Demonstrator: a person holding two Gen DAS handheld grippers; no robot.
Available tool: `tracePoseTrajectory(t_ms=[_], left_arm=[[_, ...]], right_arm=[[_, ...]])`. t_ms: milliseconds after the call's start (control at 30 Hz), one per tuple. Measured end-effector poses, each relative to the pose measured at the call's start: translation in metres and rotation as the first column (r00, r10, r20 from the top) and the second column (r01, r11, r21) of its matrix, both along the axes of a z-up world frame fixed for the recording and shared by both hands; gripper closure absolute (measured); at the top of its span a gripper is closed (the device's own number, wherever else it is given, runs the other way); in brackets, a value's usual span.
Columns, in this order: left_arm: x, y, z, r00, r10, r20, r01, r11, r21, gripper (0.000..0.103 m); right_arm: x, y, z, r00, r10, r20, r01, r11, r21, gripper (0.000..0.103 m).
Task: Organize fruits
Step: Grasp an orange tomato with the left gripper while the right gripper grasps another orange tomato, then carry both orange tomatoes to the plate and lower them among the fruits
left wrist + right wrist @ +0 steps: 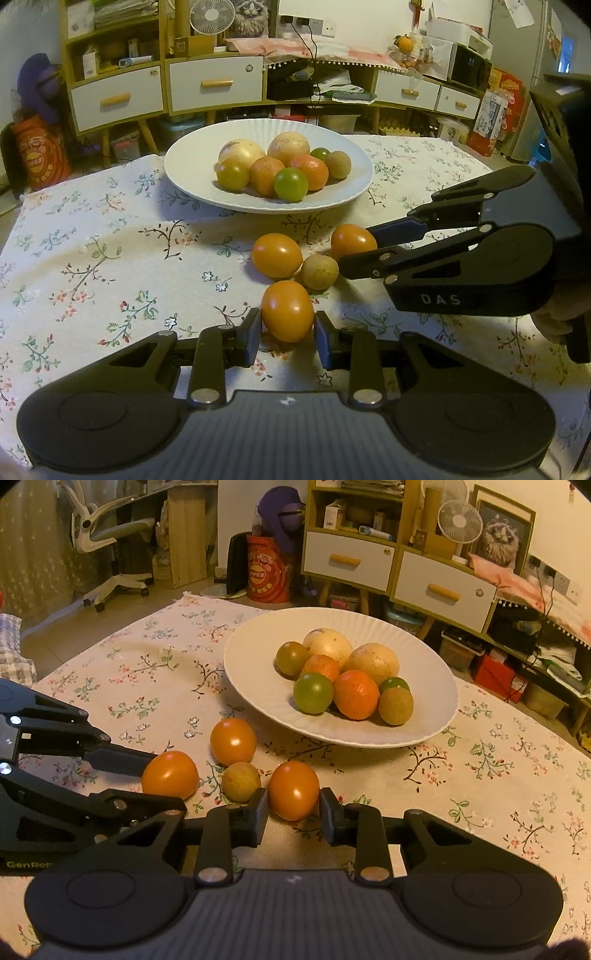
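My left gripper [288,334] clenched on orange tomato [287,311], long axis roughly upright, resting on floral cloth [110,258]. My right gripper [293,812] clenched on second orange tomato [293,790], also upright. Third tomato [233,741] and brown longan [241,781] between, near white plate [424,686].

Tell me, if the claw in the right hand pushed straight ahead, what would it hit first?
The right claw is already shut on an orange tomato. Pushing on, it would probably carry that tomato across the flowered cloth into the rim of the white plate, though depth is hard to judge.
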State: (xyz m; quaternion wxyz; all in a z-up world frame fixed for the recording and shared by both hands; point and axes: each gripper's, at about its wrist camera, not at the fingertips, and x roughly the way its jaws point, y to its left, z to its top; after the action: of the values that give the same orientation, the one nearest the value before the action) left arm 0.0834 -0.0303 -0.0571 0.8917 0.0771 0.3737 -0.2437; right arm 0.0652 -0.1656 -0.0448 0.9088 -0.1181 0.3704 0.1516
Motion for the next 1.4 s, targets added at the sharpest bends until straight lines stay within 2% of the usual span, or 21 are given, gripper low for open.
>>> tracePoseTrajectory(t_ms=[800,1133,1400], left_arm=[[0.008,0.008,0.027,0.998,0.032,0.045,-0.030,0.998,-0.048,0.084],[0.038,0.003,0.042,0.993,0.090,0.071,-0.085,0.994,-0.067,0.084],[0.064,-0.013,0.044,0.992,0.102,0.073,-0.099,0.994,-0.040,0.084]], right_arm=[[-0.012,-0.011,0.027,0.998,-0.025,0.061,0.022,0.999,0.041,0.076],[0.003,-0.019,0.036,0.991,-0.098,0.086,0.089,0.991,0.099,0.076],[0.015,-0.024,0.036,0.988,-0.131,0.086,0.121,0.987,0.110,0.076]])
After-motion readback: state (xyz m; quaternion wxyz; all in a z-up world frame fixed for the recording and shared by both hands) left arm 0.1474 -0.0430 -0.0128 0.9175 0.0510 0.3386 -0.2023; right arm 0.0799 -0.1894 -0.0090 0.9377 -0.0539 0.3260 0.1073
